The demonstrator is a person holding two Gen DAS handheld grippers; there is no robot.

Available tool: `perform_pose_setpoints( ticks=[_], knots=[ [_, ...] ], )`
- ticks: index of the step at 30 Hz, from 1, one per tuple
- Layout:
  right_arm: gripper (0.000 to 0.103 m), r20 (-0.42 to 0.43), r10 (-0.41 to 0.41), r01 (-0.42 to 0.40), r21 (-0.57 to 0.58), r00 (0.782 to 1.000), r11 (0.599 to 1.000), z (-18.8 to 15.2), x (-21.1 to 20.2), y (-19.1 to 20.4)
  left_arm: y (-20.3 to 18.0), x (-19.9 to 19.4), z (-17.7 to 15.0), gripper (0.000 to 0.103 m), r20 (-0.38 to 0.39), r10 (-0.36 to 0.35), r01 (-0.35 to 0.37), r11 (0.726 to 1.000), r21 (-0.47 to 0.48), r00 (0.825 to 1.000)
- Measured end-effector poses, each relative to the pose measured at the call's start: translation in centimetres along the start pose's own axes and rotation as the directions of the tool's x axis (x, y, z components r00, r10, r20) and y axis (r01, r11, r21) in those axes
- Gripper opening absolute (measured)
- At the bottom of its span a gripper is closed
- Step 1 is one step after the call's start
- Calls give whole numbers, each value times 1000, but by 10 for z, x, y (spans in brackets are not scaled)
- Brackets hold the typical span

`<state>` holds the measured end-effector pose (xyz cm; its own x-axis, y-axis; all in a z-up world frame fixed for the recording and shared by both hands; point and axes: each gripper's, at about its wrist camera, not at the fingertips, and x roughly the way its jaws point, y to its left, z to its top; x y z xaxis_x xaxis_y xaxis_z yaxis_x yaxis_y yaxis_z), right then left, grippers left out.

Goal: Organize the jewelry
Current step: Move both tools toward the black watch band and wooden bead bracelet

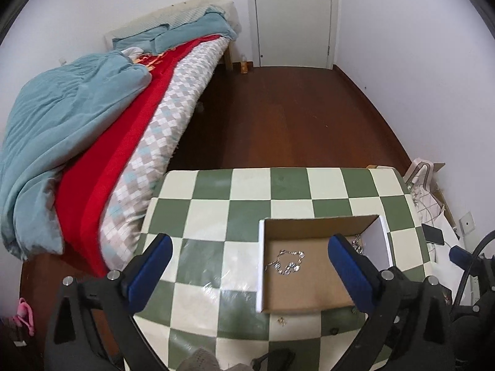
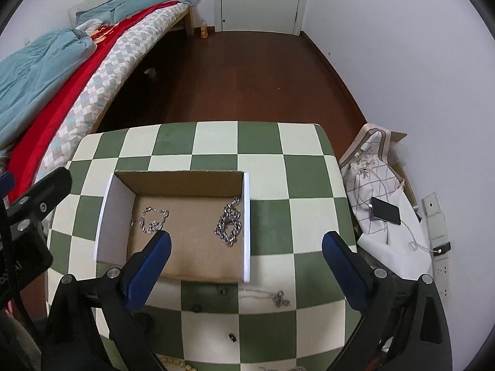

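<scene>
An open cardboard box (image 2: 188,256) with white side walls sits on the green-and-cream checkered table (image 2: 216,142). Inside lie a thin silver chain (image 2: 153,219) on the left and a thick silver chain (image 2: 230,222) against the right wall. In the left wrist view the thin chain (image 1: 287,261) lies on the floor of the box (image 1: 309,287). A fine necklace (image 2: 269,295) and small dark pieces (image 2: 232,337) rest on the table in front of the box. My left gripper (image 1: 250,241) is open and empty above the box's left side. My right gripper (image 2: 247,238) is open and empty over its right wall.
A bed (image 1: 92,130) with teal and red bedding runs along the table's left side. Right of the table lie a patterned cloth with a phone (image 2: 385,210), a cable and a power strip (image 2: 441,259). Beyond the table are dark wood floor (image 1: 278,117) and a white door (image 1: 294,15).
</scene>
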<state>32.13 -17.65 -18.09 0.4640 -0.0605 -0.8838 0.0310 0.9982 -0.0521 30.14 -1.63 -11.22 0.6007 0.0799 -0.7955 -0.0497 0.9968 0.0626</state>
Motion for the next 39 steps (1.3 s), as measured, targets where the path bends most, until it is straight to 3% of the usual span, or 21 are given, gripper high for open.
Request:
perform_pose_setpoints(
  ticks=[11,23,28,32,37,39],
  knots=[
    [99,101,-30,29,4,994,1000,-36,-63,7,30,-58,-28,102,66,27,-25,999,-38,997],
    [99,181,36,-54,98,983,994,-70,-137,0,50,-105,-61,102,94,67,-65,998,-24,993],
    [99,117,40,-57,145,992,988,-101,-130,-16,51,-92,-86,103,26,91,-91,996,2,996],
    [99,8,54,-54,191,999,980,-135,-98,-30,50,-62,-112,102,-71,121,-119,992,31,990],
    [83,-125,74,-48,200,989,979,-171,-48,-27,40,-17,-138,102,-178,150,-130,984,118,972],
    [82,-170,82,-50,185,982,981,-183,-29,-18,36,-2,-145,102,-213,155,-126,982,142,965]
  ],
)
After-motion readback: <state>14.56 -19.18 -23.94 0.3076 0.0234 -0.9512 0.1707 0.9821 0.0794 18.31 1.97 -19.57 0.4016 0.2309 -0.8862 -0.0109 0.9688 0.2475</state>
